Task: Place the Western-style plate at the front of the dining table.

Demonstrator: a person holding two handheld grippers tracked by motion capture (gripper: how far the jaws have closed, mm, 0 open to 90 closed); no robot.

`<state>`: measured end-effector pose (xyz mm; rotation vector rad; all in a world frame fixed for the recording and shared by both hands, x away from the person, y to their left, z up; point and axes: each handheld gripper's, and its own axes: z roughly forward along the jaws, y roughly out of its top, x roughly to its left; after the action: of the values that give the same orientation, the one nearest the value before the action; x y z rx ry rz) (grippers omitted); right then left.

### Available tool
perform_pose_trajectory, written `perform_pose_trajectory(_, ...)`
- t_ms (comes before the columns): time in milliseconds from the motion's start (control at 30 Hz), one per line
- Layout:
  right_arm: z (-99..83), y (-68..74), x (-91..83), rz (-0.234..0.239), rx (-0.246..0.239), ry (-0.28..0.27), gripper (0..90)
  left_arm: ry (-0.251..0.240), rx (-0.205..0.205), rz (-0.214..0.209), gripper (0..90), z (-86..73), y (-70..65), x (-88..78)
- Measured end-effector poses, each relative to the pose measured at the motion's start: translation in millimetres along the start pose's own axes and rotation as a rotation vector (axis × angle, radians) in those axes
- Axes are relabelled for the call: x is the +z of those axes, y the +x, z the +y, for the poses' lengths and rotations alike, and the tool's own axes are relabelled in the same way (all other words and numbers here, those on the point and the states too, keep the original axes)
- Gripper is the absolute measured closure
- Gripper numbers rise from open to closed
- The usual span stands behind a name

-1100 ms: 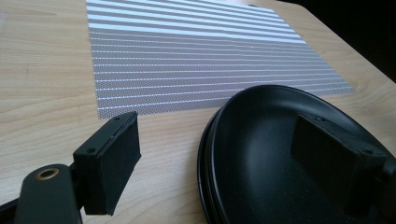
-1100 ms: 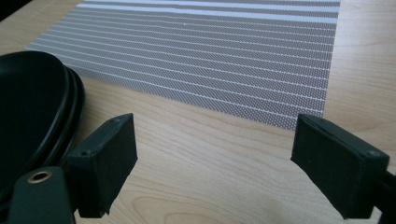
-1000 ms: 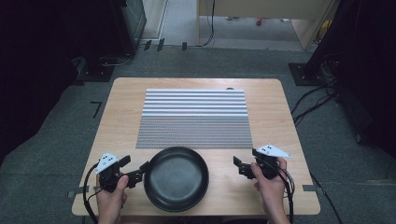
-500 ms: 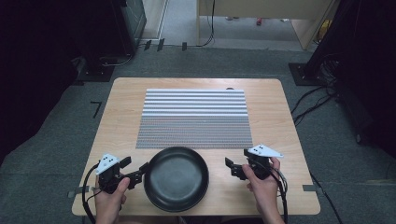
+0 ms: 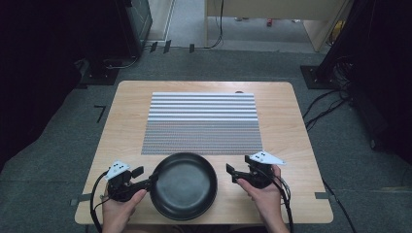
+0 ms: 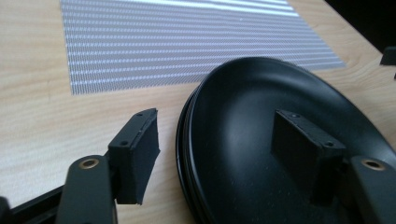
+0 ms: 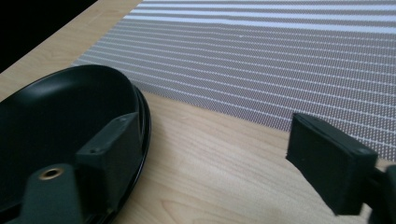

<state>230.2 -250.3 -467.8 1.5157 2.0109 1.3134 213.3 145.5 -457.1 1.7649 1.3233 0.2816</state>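
Both grippers' jaws, narrowing yet open, straddle the pan [image 5: 183, 184] rim (right gripper [image 5: 233, 174] now nearer)

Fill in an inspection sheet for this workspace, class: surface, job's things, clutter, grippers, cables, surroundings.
Surface: wooden table, striped grey placemat in its middle.
Job's things: black plate on the table's near edge, in front of the placemat.
Clutter: nothing seen.
Grippers: left gripper open, jaws straddling the plate's rim and just been closing; right gripper open, just been closing, beside the plate's other rim.
Cables: black cables trail from both grippers; more lie on the floor right of the table.
Surroundings: grey carpet, dark equipment at the sides.
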Motion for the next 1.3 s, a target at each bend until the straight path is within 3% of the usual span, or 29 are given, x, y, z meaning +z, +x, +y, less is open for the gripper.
perform_pose_trajectory(233, -5.5, 13.1, 5.9, -0.01, -0.034, -0.012, 34.0, -0.001, -0.027, 0.022, 37.7, -2.4, 3.5, -1.9)
perform_pose_trajectory(300, -6.3, 17.1, 6.6, 0.033, -0.043, -0.01, 42.5, 0.0, -0.033, 0.026, 39.2, -2.8, 4.5, -2.2)
perform_pose_trajectory(633, -9.4, 30.3, 10.8, 0.107, -0.061, -0.024, 51.4, 0.014, -0.041, 0.024, 42.7, -3.8, 5.9, -1.9)
perform_pose_trajectory(800, -12.2, 33.2, 12.8, 0.125, -0.042, -0.007, 57.9, 0.027, -0.032, 0.015, 44.7, -4.1, 2.9, -0.8)
perform_pose_trajectory(1033, -14.5, 33.2, 16.9, 0.162, -0.023, -0.01, 59.7, 0.049, -0.022, 0.012, 49.9, -5.5, 4.0, 1.6)
perform_pose_trajectory(1200, -19.2, 32.1, 21.3, 0.184, 0.016, 0.025, 65.3, 0.064, -0.013, 0.001, 52.3, -5.6, 3.0, 4.4)
perform_pose_trajectory(1233, -20.6, 30.4, 22.1, 0.203, 0.051, 0.03, 68.8, 0.071, -0.008, 0.001, 52.8, -5.9, 2.3, 5.7)
perform_pose_trajectory(1300, -21.1, 29.8, 22.4, 0.217, 0.067, 0.033, 69.2, 0.076, -0.006, 0.001, 53.0, -6.2, 1.9, 6.6)
